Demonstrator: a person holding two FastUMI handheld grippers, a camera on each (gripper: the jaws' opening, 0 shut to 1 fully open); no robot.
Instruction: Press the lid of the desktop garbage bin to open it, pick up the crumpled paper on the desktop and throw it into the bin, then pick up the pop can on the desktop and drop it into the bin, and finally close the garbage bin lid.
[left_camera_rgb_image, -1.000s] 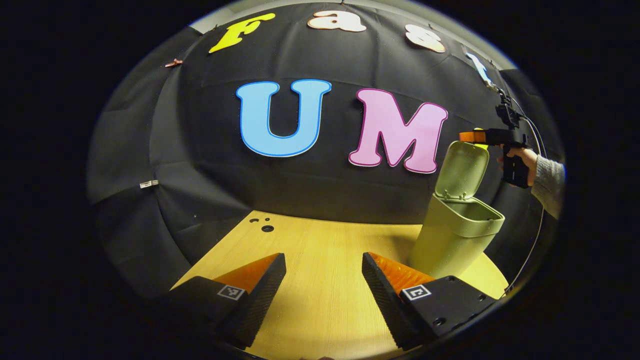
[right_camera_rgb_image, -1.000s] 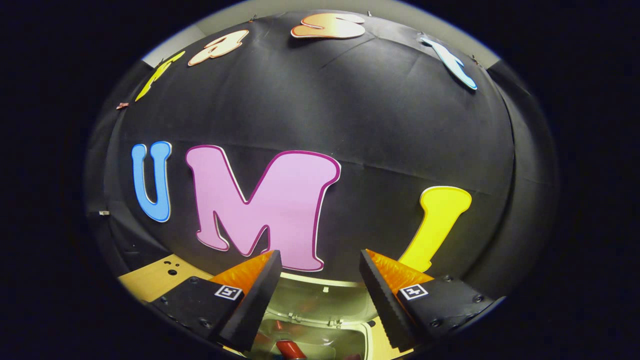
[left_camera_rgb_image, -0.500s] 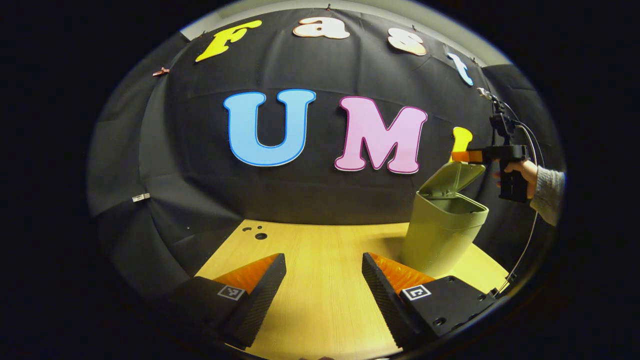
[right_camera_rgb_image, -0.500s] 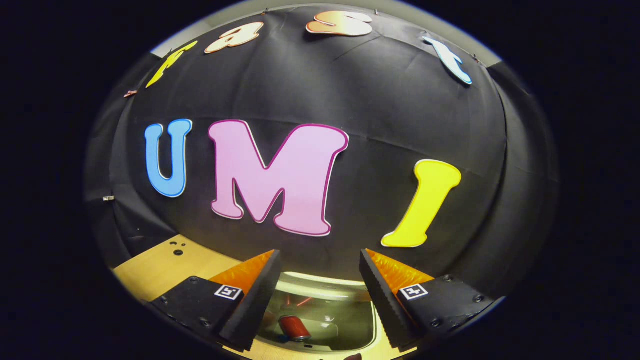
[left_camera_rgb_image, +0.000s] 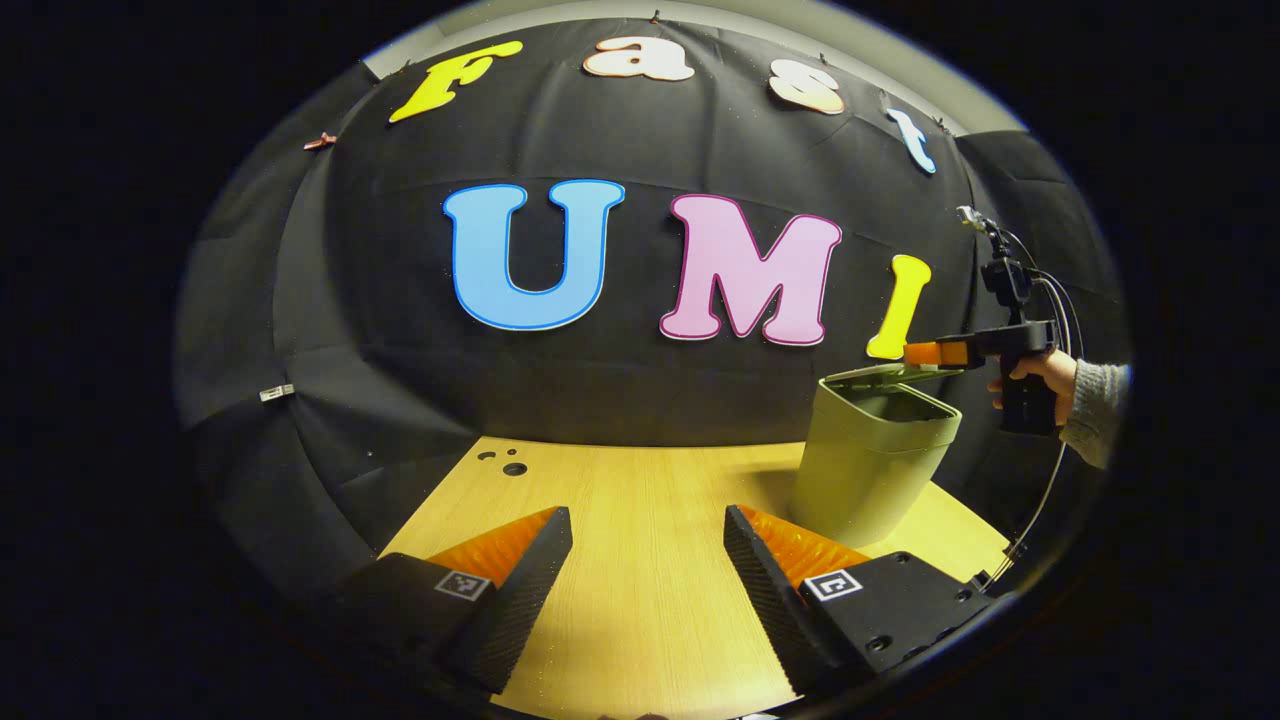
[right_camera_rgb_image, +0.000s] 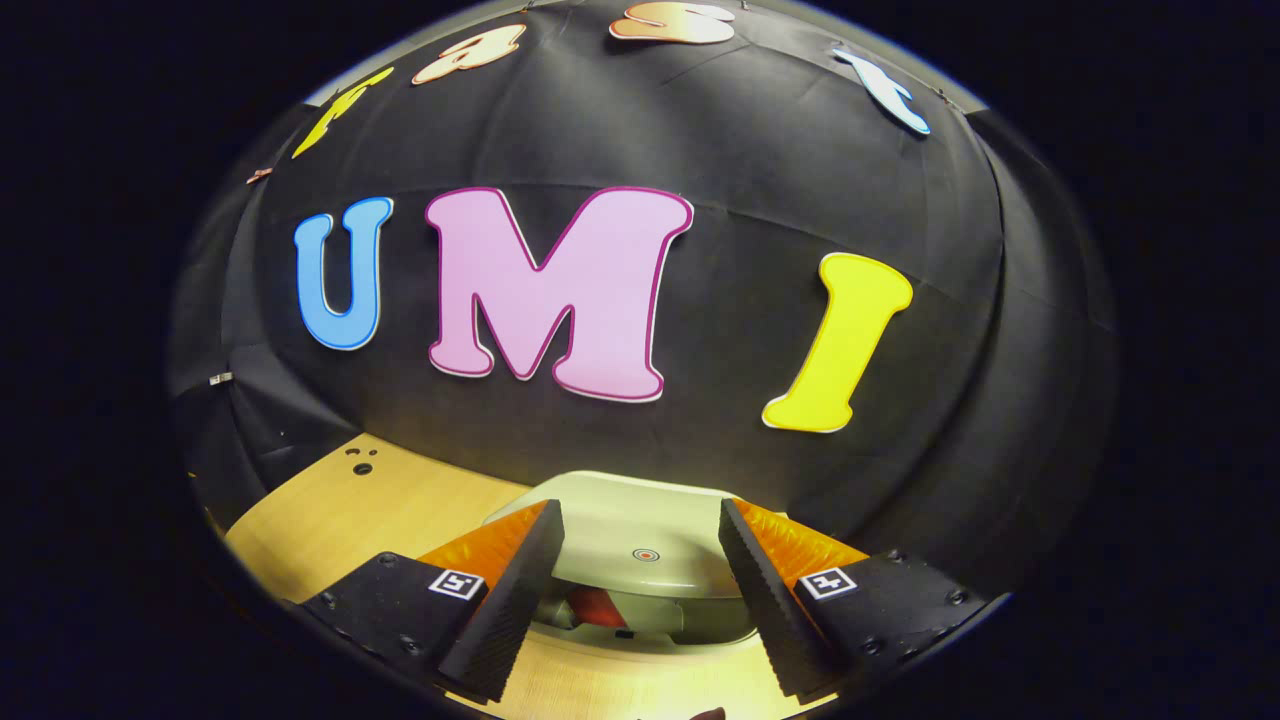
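Note:
The pale green bin (left_camera_rgb_image: 868, 470) stands at the right of the wooden table (left_camera_rgb_image: 620, 490) in the left gripper view. Its lid (left_camera_rgb_image: 878, 374) lies nearly flat, a narrow gap left at the front. A hand (left_camera_rgb_image: 1040, 372) holds my right gripper (left_camera_rgb_image: 925, 353), whose tips rest on the lid's outer edge. In the right gripper view the lid (right_camera_rgb_image: 640, 535) lies just under my open right gripper (right_camera_rgb_image: 640, 507), and the red pop can (right_camera_rgb_image: 597, 605) shows through the gap inside the bin. My left gripper (left_camera_rgb_image: 648, 515) hovers open over the table, holding nothing.
Small round holes (left_camera_rgb_image: 513, 468) mark the table's far left corner. A cable (left_camera_rgb_image: 1045, 490) hangs from the right gripper down past the table's right edge. Black cloth walls close in behind the table.
The bin lid has swung from upright down to nearly flat, with the right gripper following it down. The left gripper has barely moved.

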